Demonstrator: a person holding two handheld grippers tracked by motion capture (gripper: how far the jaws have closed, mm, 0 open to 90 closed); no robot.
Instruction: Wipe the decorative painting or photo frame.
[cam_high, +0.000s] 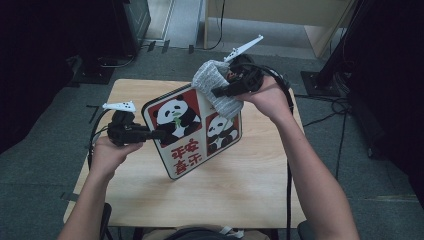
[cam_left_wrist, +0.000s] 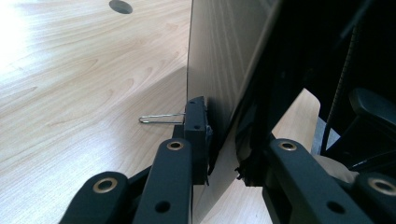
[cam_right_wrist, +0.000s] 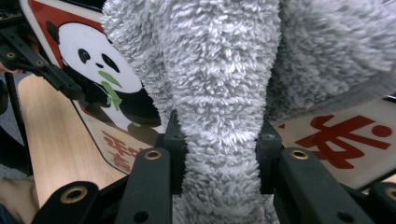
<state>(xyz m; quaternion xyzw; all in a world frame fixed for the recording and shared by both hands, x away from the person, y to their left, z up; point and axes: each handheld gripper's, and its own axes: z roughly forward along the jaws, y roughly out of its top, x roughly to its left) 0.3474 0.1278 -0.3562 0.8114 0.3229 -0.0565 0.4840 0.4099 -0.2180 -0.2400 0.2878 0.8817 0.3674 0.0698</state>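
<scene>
There is one panda board (cam_high: 192, 131), one grey fleecy cloth (cam_high: 216, 86) and two tools. The board is a flat panel with rounded corners, printed with two pandas on red fields and red characters below them; it stands tilted on its lower edge on the wooden surface (cam_high: 235, 185). The left tool (cam_high: 159, 134) is clamped narrow on the board's left edge, its jaws on either face of the thin panel, as the left gripper view shows (cam_left_wrist: 219, 140). The right tool (cam_high: 220, 92) is raised above the board's upper right corner and is pinched tight on a fold of the cloth, which bulges between its jaws in the right gripper view (cam_right_wrist: 219, 154). The cloth hangs against the top of the board's printed face. The light wooden surface is small, standing on grey carpet (cam_high: 380, 200) in a dim room, with black stands and cables around it.
</scene>
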